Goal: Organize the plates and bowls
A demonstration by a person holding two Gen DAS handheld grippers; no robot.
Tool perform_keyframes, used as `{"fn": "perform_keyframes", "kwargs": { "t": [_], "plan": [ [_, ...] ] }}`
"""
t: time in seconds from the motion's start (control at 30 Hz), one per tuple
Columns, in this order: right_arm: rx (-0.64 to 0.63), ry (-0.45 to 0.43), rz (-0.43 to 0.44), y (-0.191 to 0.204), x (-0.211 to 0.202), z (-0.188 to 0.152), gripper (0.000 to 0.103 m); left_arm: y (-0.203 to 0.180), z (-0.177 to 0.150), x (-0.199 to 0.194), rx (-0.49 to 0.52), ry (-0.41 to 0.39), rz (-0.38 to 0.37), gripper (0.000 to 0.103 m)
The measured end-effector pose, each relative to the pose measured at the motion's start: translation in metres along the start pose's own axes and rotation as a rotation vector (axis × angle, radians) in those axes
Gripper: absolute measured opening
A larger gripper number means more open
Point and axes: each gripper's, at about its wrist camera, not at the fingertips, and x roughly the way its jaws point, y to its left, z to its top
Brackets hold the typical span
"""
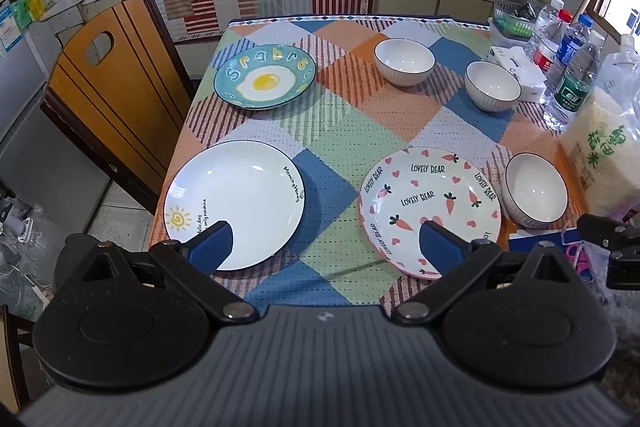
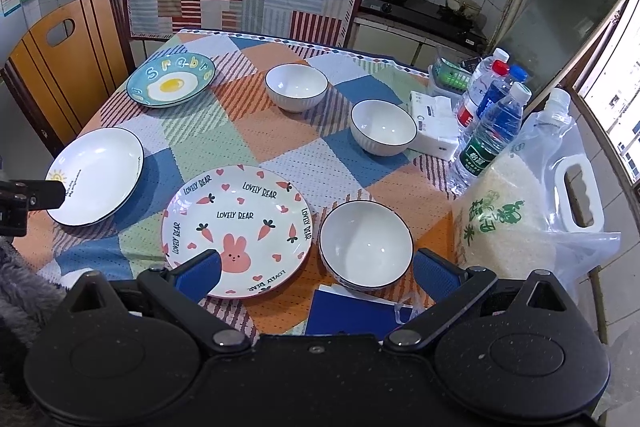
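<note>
Three plates lie on the checked tablecloth: a white sun plate (image 1: 236, 205) (image 2: 96, 175) near left, a pink "Lovely Bear" plate (image 1: 430, 209) (image 2: 236, 227) near middle, and a blue fried-egg plate (image 1: 264, 77) (image 2: 171, 83) at the far left. Three white bowls stand apart: one near right (image 1: 536, 189) (image 2: 365, 245), one mid right (image 1: 493, 86) (image 2: 383, 127), one far (image 1: 404, 61) (image 2: 296, 87). My left gripper (image 1: 324, 251) hovers open above the near edge between the two near plates. My right gripper (image 2: 316, 273) is open, above the bear plate and the near bowl.
Water bottles (image 2: 492, 123), a tissue pack (image 2: 434, 125), a green basket (image 2: 450, 77) and a bag of rice (image 2: 516, 215) crowd the table's right side. A blue booklet (image 2: 352, 313) lies at the near edge. A wooden chair (image 1: 108, 95) stands to the left.
</note>
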Motion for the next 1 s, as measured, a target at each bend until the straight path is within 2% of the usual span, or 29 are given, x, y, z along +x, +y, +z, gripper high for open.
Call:
{"fn": "perform_keyframes", "kwargs": {
  "t": [0.17, 0.3, 0.4, 0.47, 0.53, 0.6, 0.67, 0.83, 0.97, 1.0],
  "plan": [
    [0.008, -0.008, 0.011, -0.004, 0.003, 0.002, 0.103, 0.000, 0.002, 0.008, 0.019, 0.004, -0.007, 0.100],
    [-0.002, -0.106, 0.048, -0.010, 0.007, 0.002, 0.103, 0.002, 0.006, 0.023, 0.018, -0.015, -0.011, 0.101],
    [-0.092, -0.205, 0.096, -0.012, 0.019, -0.003, 0.103, 0.004, 0.010, 0.042, 0.027, -0.027, -0.011, 0.102],
    [-0.176, -0.231, 0.073, -0.009, 0.035, -0.008, 0.102, 0.005, 0.013, 0.061, 0.044, -0.002, -0.050, 0.102],
    [-0.224, -0.233, 0.041, -0.007, 0.056, -0.013, 0.096, 0.005, 0.014, 0.083, 0.063, 0.025, -0.095, 0.102],
    [-0.211, -0.198, 0.067, -0.009, 0.079, -0.019, 0.091, 0.000, 0.013, 0.104, 0.091, 0.049, -0.084, 0.102],
    [-0.177, -0.136, 0.143, -0.012, 0.099, -0.024, 0.083, -0.006, 0.010, 0.123, 0.104, 0.063, -0.094, 0.102],
    [-0.018, -0.032, 0.300, -0.017, 0.138, -0.043, 0.082, -0.021, 0.005, 0.167, 0.088, 0.149, -0.148, 0.099],
    [0.135, 0.052, 0.399, -0.024, 0.161, -0.058, 0.075, -0.032, -0.003, 0.187, 0.116, 0.186, -0.131, 0.097],
    [0.163, 0.077, 0.413, -0.025, 0.166, -0.061, 0.073, -0.034, -0.005, 0.191, 0.116, 0.195, -0.126, 0.091]
  ]
}}
